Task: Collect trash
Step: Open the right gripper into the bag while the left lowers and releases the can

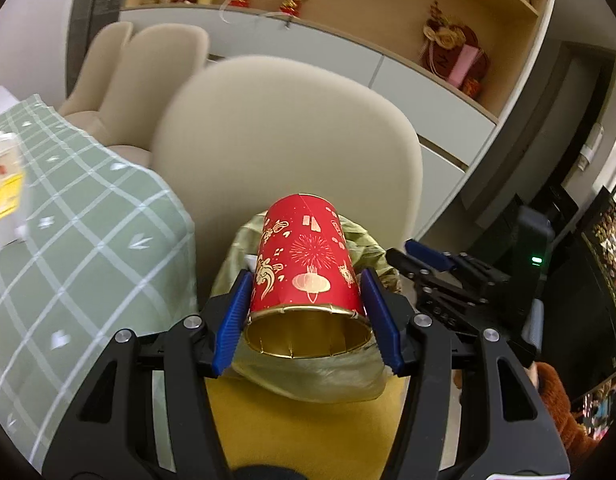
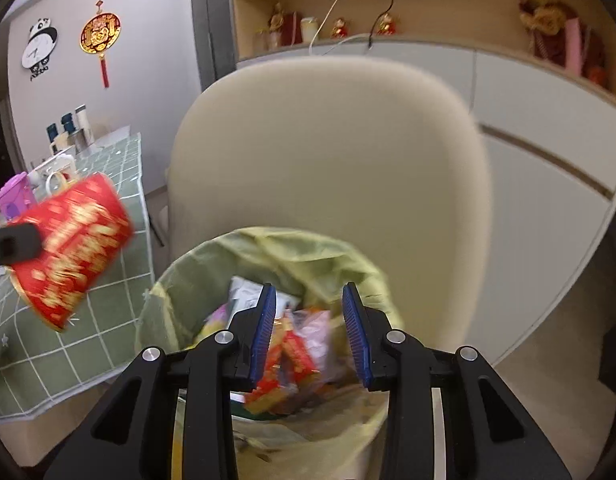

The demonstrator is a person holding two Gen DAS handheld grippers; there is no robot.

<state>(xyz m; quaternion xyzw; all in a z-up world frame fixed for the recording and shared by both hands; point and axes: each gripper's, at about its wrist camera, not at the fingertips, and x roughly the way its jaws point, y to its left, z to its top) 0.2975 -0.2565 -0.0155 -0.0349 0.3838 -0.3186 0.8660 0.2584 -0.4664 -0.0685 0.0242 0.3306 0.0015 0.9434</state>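
Observation:
A red paper cup [image 1: 304,248] with gold lantern prints lies tilted between the blue pads of my left gripper [image 1: 306,276], which is shut on its sides, the gold mouth facing the camera. It hangs just over the near rim of a yellow-green trash bag [image 1: 315,380]. In the right wrist view the cup [image 2: 74,248] is at the left, beside the bag [image 2: 268,248]. My right gripper [image 2: 309,292] is open over the bag's mouth with nothing pressed between its pads. Blurred red and pink wrappers [image 2: 296,356] lie inside the bag below it.
A beige chair back [image 2: 327,148] rises right behind the bag. A table with a green checked cloth [image 1: 88,240] stands to the left, carrying a purple container [image 2: 14,196] and a carton [image 1: 4,184]. White cabinets and wooden shelves line the far wall.

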